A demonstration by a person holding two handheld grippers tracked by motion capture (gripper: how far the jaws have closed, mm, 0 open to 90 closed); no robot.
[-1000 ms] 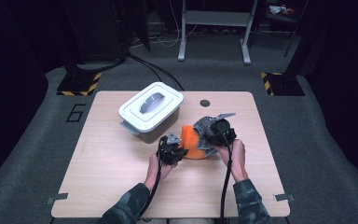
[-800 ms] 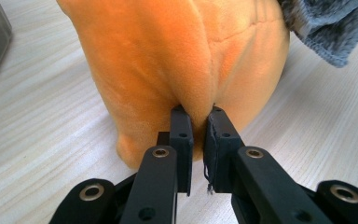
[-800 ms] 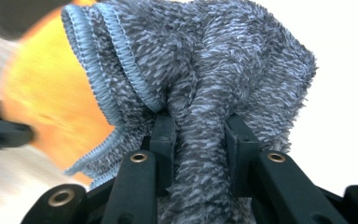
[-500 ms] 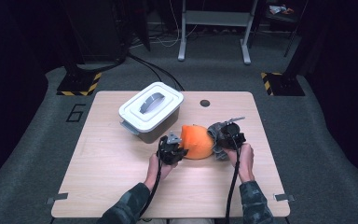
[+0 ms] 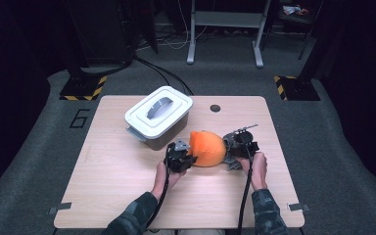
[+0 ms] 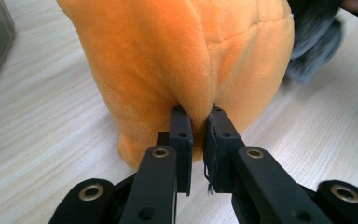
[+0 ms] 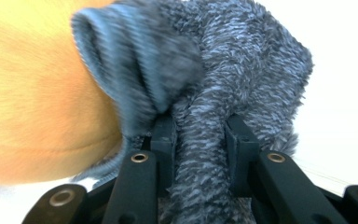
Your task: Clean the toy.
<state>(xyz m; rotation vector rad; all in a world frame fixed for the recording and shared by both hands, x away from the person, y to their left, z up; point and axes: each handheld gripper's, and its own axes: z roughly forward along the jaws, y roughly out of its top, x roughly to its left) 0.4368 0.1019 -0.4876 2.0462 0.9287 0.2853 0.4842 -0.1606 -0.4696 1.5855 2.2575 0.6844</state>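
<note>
I have the left gripper (image 6: pixel 196 116) pinching a fold of the rounded orange plush toy (image 5: pixel 208 148), near the tabletop's (image 5: pixel 117 171) middle. My right gripper (image 7: pixel 199 126) clamps the fuzzy grey knit sock (image 7: pixel 242 84), which I judge nearly pulled off the toy; freeing it remains.

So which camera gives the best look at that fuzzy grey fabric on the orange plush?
The right gripper view: the grey fabric is close up, knit and ribbed edge clear, pinched in the right gripper. The left gripper view shows a corner behind the orange plush; the high view, a dark patch.
</note>
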